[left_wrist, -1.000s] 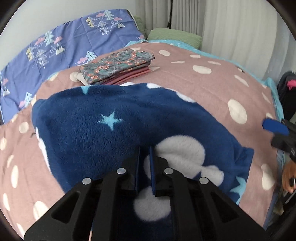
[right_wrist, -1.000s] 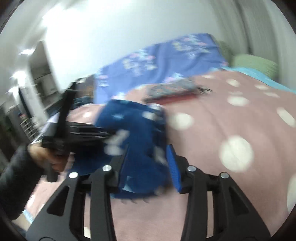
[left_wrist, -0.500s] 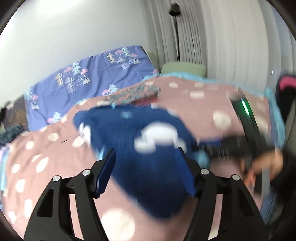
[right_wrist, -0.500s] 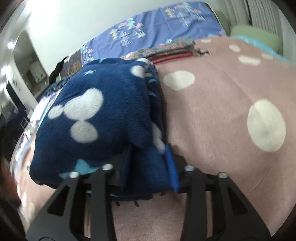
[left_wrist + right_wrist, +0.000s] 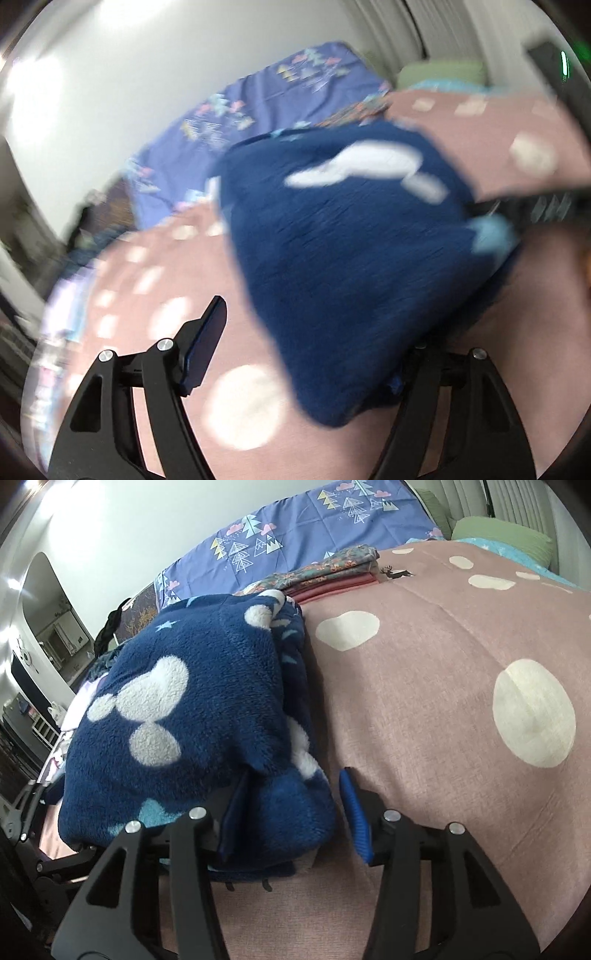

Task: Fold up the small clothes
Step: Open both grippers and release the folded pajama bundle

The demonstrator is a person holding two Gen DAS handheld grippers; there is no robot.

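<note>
A dark blue fleece garment (image 5: 184, 709) with white blobs and pale stars lies folded on the pink spotted bedcover (image 5: 443, 664). My right gripper (image 5: 295, 779) straddles its near right corner. Its jaws are opening: the left finger sits tucked under the top fold, and the right pad stands just clear of the fabric. In the blurred left wrist view the same garment (image 5: 351, 240) fills the middle. My left gripper (image 5: 310, 332) is opening wide. A garment corner lies loose between the jaws and hides the right finger.
A stack of folded patterned and red clothes (image 5: 332, 572) lies further back on the bed. Behind it are a purple tree-print pillow (image 5: 295, 528) and a green pillow (image 5: 498, 531). Bare bedcover stretches to the right of the garment. Room furniture shows at far left.
My left jaws went from nearly shut to wide while the gripper swung, the garment sliding right in its view. My right gripper dropped onto the garment's corner and its jaws spread a little.
</note>
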